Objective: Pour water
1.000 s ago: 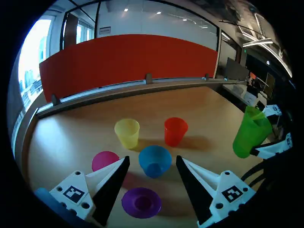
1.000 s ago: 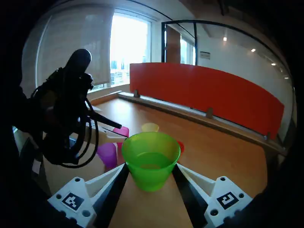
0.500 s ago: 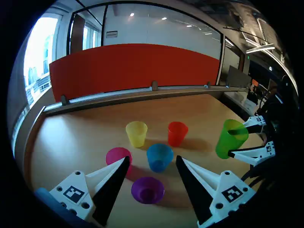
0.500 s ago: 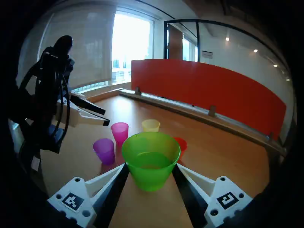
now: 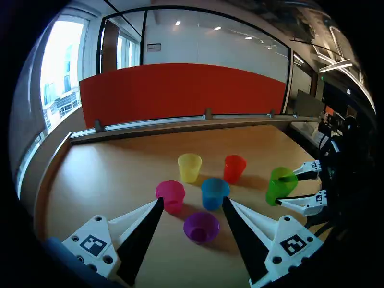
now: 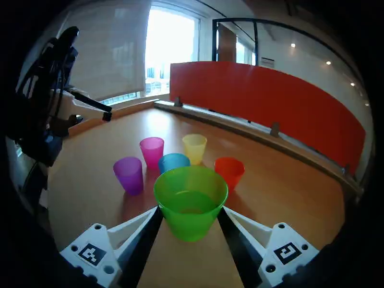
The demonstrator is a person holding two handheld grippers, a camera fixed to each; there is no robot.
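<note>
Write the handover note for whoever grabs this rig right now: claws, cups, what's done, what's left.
Right claw: shut on the green cup, held upright, with what looks like some water in it.
Left claw: open, holding nothing, pointed at the cup cluster.
Pink cup, yellow cup, blue cup, red cup and purple cup stand upright, clustered on the table.
Done: green cup gripped.
Left: the pour itself; nothing is tilted yet. Probably carry the green cup over a target cup and tip it.
</note>
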